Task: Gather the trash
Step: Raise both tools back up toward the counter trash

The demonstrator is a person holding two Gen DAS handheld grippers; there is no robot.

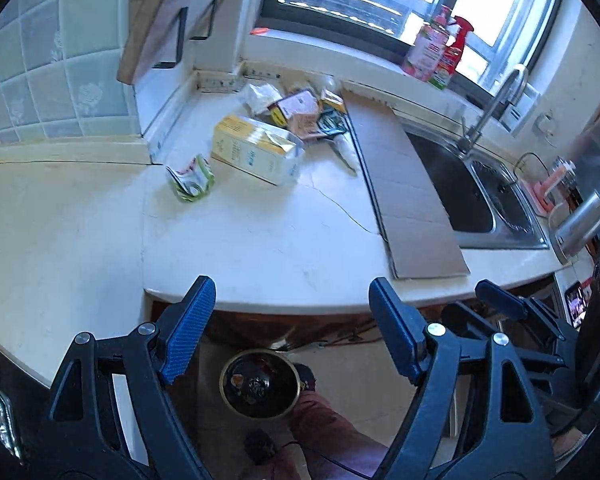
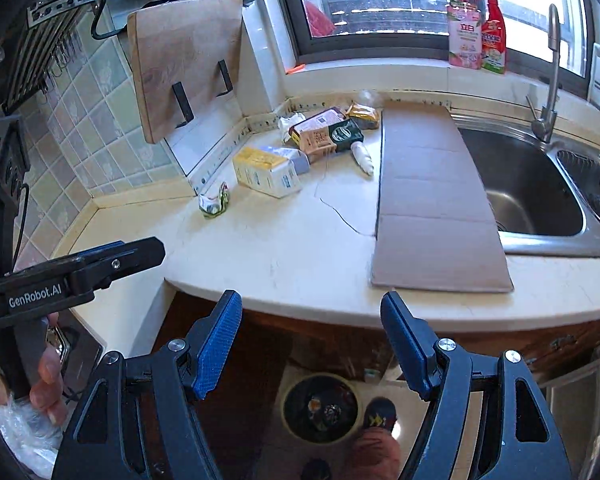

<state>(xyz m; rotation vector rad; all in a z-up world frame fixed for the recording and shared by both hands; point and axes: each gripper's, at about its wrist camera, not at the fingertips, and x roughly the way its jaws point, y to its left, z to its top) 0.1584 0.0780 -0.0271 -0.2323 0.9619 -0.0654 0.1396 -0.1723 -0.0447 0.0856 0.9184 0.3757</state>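
Both empty and spread wide: left gripper (image 1: pixel 288 328), right gripper (image 2: pixel 310 340). On counter (image 2: pixel 284 256) at 11 o'clock: carton (image 2: pixel 266 172), light, crushable; better gripped across narrow sides. Wrapper (image 2: pixel 214 200) limp.

On a cream kitchen countertop (image 2: pixel 284 256), a crumpled green-and-white wrapper (image 2: pixel 214 202) lies at eight o'clock of a yellow-and-white carton (image 2: pixel 266 172). A heap of packets (image 2: pixel 328 130) sits at one o'clock of the carton, left of a flat brown cardboard sheet (image 2: pixel 432 200) covering part of the steel sink (image 2: pixel 540 192). A round black-lined bin (image 2: pixel 320 406) stands on the floor below the counter edge.
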